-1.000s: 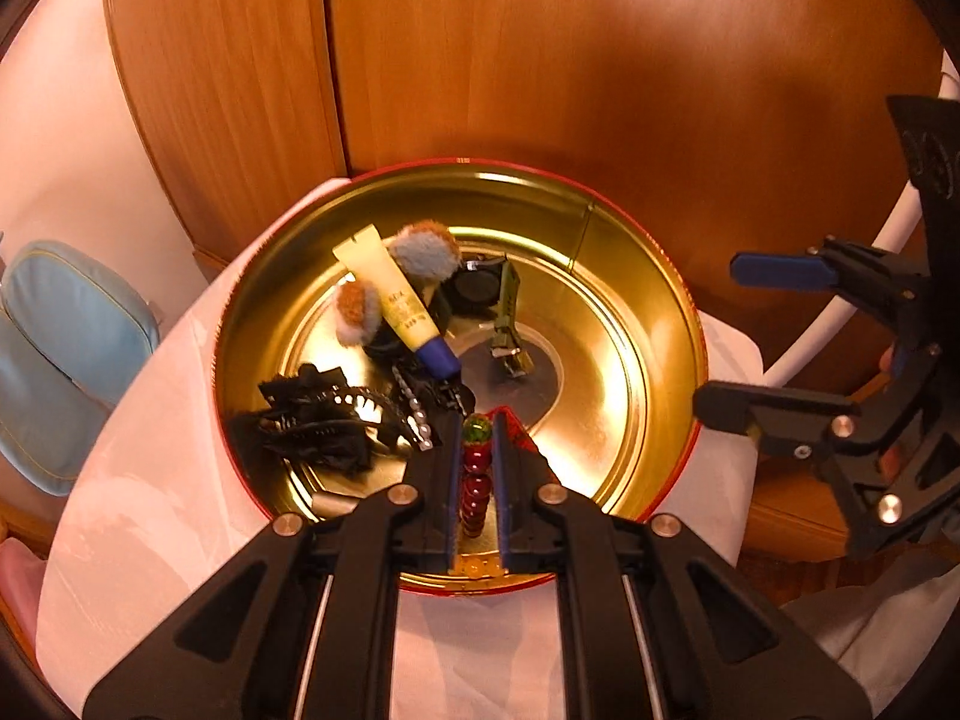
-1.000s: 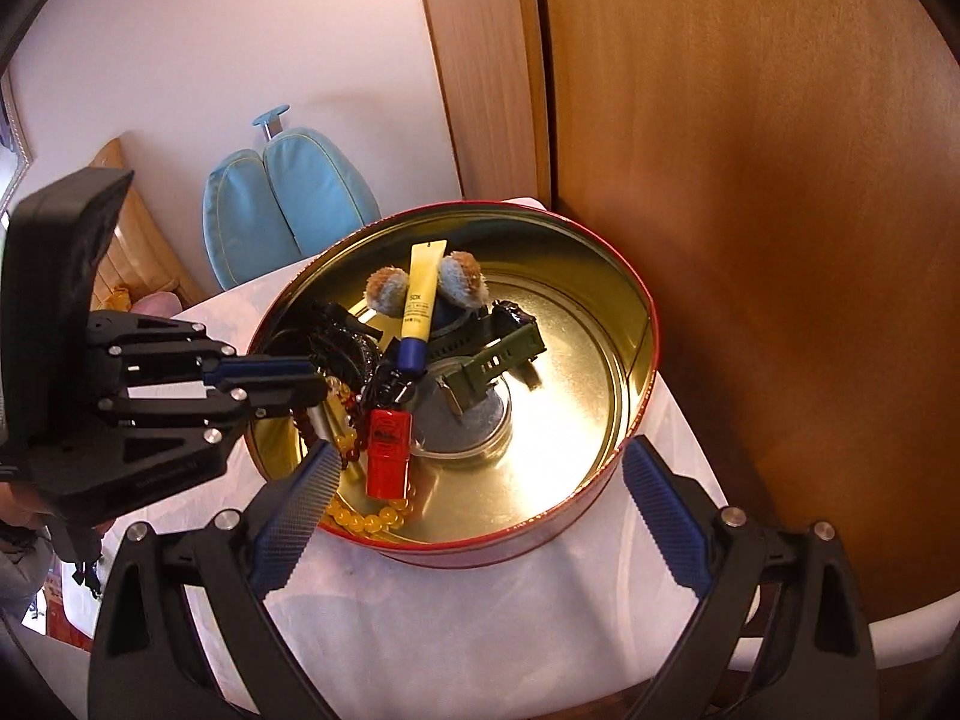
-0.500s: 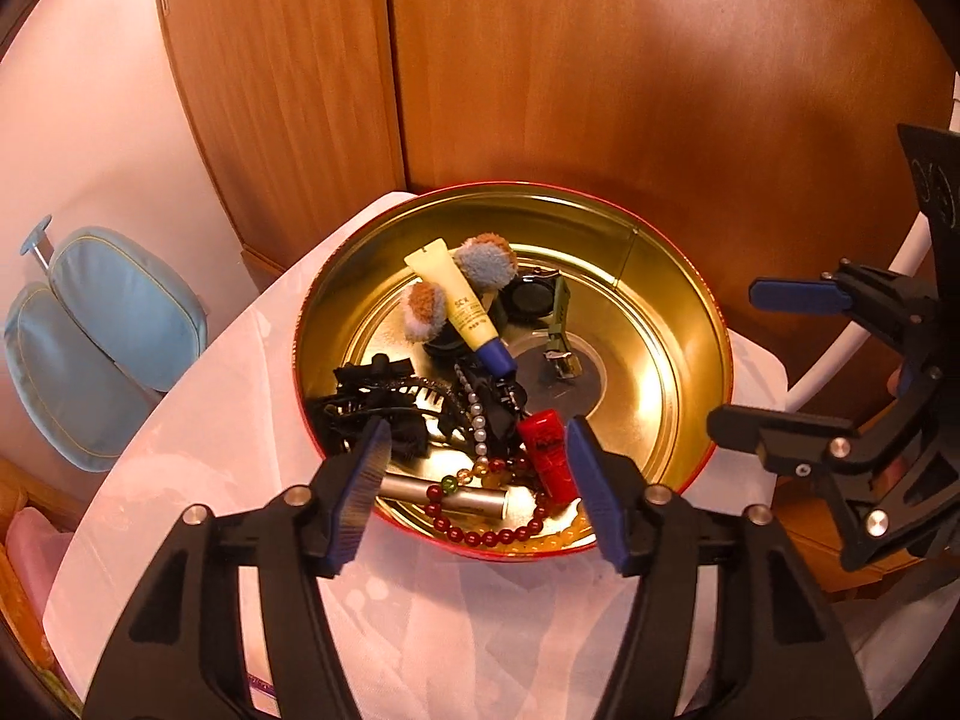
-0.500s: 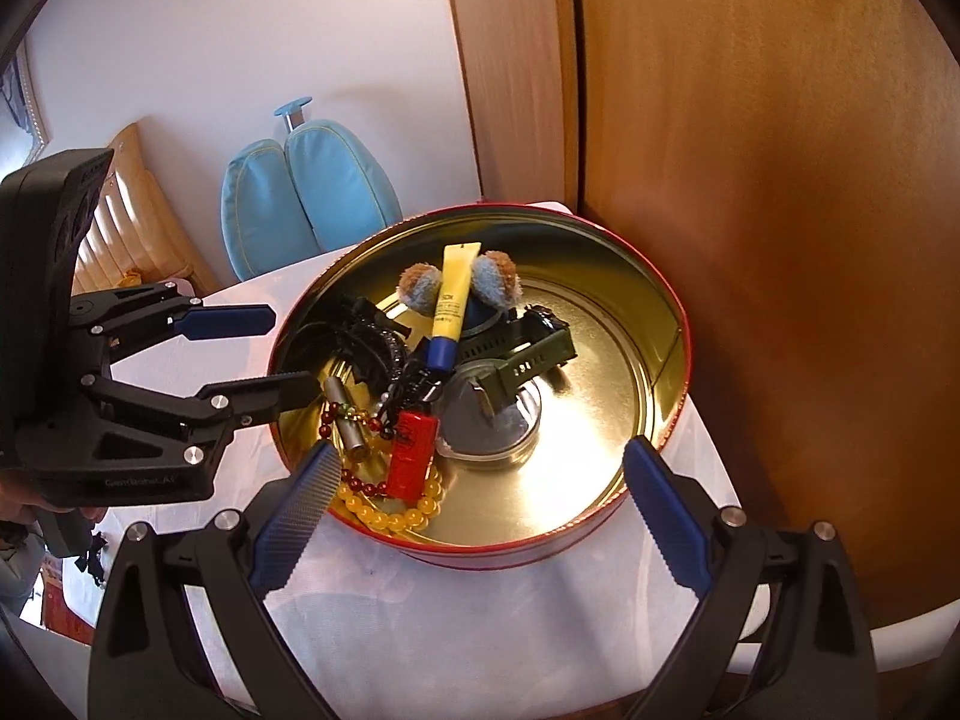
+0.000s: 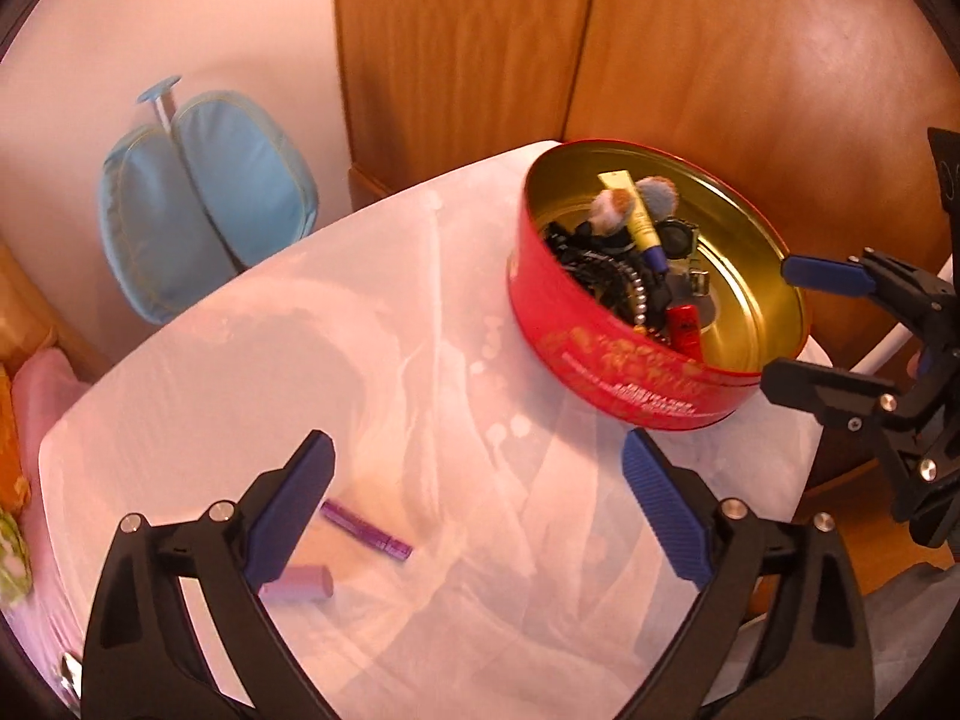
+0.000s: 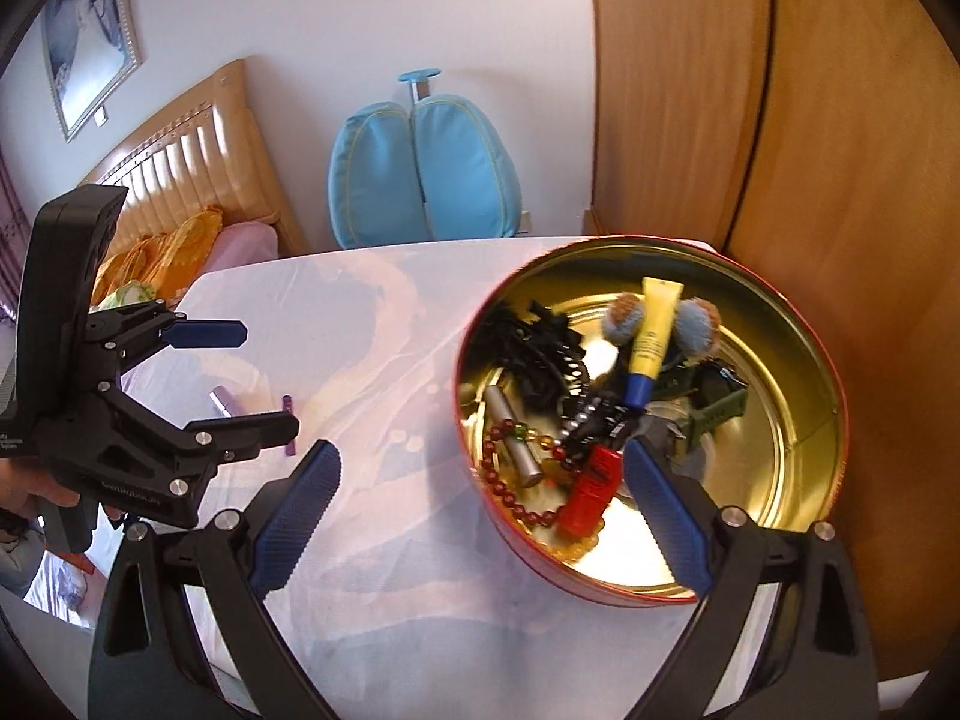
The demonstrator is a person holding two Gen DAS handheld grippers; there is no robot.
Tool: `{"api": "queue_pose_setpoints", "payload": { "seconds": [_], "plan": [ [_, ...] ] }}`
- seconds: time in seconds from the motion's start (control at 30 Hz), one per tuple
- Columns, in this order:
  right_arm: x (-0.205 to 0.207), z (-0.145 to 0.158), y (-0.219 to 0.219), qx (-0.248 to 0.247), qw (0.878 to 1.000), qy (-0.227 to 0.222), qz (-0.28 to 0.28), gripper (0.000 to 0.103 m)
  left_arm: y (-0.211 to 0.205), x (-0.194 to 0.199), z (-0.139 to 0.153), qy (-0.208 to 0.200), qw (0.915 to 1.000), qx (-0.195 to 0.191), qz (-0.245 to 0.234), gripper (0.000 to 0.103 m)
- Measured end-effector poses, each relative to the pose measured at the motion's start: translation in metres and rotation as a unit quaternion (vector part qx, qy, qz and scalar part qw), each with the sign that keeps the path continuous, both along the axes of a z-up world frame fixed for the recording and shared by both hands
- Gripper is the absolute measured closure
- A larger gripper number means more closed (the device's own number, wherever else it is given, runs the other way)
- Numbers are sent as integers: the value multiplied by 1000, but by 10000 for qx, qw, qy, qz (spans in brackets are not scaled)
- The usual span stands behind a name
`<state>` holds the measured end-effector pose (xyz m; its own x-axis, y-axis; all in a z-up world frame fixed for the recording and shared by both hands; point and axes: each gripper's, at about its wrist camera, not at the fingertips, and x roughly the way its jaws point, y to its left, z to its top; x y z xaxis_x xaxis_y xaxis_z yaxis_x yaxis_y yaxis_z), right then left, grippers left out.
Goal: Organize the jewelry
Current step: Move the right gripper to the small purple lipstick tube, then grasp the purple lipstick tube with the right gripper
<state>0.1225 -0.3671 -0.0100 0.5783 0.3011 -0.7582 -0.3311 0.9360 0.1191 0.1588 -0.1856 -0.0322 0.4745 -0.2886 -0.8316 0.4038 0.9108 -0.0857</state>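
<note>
Both hand-held grippers hang over a table covered by a white cloth [image 5: 492, 360]. On the left gripper [image 5: 477, 501] the blue-padded jaws have just been opening and now stand spread wide, with nothing between them but bare cloth. A slim purple tube [image 5: 366, 530] lies on the cloth just beside its left pad, and a pale lilac cylinder [image 5: 300, 583] lies a little nearer the camera, partly behind that same finger. On the right gripper [image 6: 480, 507] the jaws are likewise spread wide and empty; its left pad hangs over the cloth and its right pad over the near edge of the tin.

A round red tin with a gold interior [image 6: 798, 420] stands on the far right part of the table, close to a brown wooden wardrobe [image 5: 750, 60]. Inside it, heaped toward the left side, lie a string of dark red beads [image 6: 510, 489], a small red tube [image 6: 591, 492], a silver metal cylinder [image 6: 516, 438], a black toothed hair claw [image 6: 540, 348], a yellow tube with a blue cap [image 6: 651, 348] resting across two fuzzy blue-and-brown pompoms [image 6: 696, 330], and an olive-green wristwatch [image 6: 714, 402].

A light blue cushioned chair back [image 6: 423, 174] stands against the wall beyond the table, and a bed with a beige padded headboard [image 6: 192, 162] shows farther left in the right wrist view.
</note>
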Motion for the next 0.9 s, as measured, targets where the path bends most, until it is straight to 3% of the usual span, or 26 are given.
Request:
{"api": "queue_pose_setpoints", "payload": {
  "seconds": [0.33,0.5,0.77,0.83,0.87,0.9],
  "plan": [
    [-1,-7,98,93,9899,192,1404,7,100,-39,-16,163,9945,323,984,8],
    [6,-37,134,-159,9862,486,1573,7,130,-49,-22,233,9919,261,1225,8],
    [34,-91,175,-586,9845,765,1462,8,163,-51,-48,442,9909,306,1232,8],
    [40,-99,183,-671,9837,816,1456,12,171,-50,-54,465,9907,293,1241,8],
    [42,-103,187,-717,9832,846,1452,24,176,-49,-57,469,9908,270,1244,8],
    [44,-105,189,-768,9828,876,1436,30,179,-47,-59,476,9908,234,1247,8]
  ]
}}
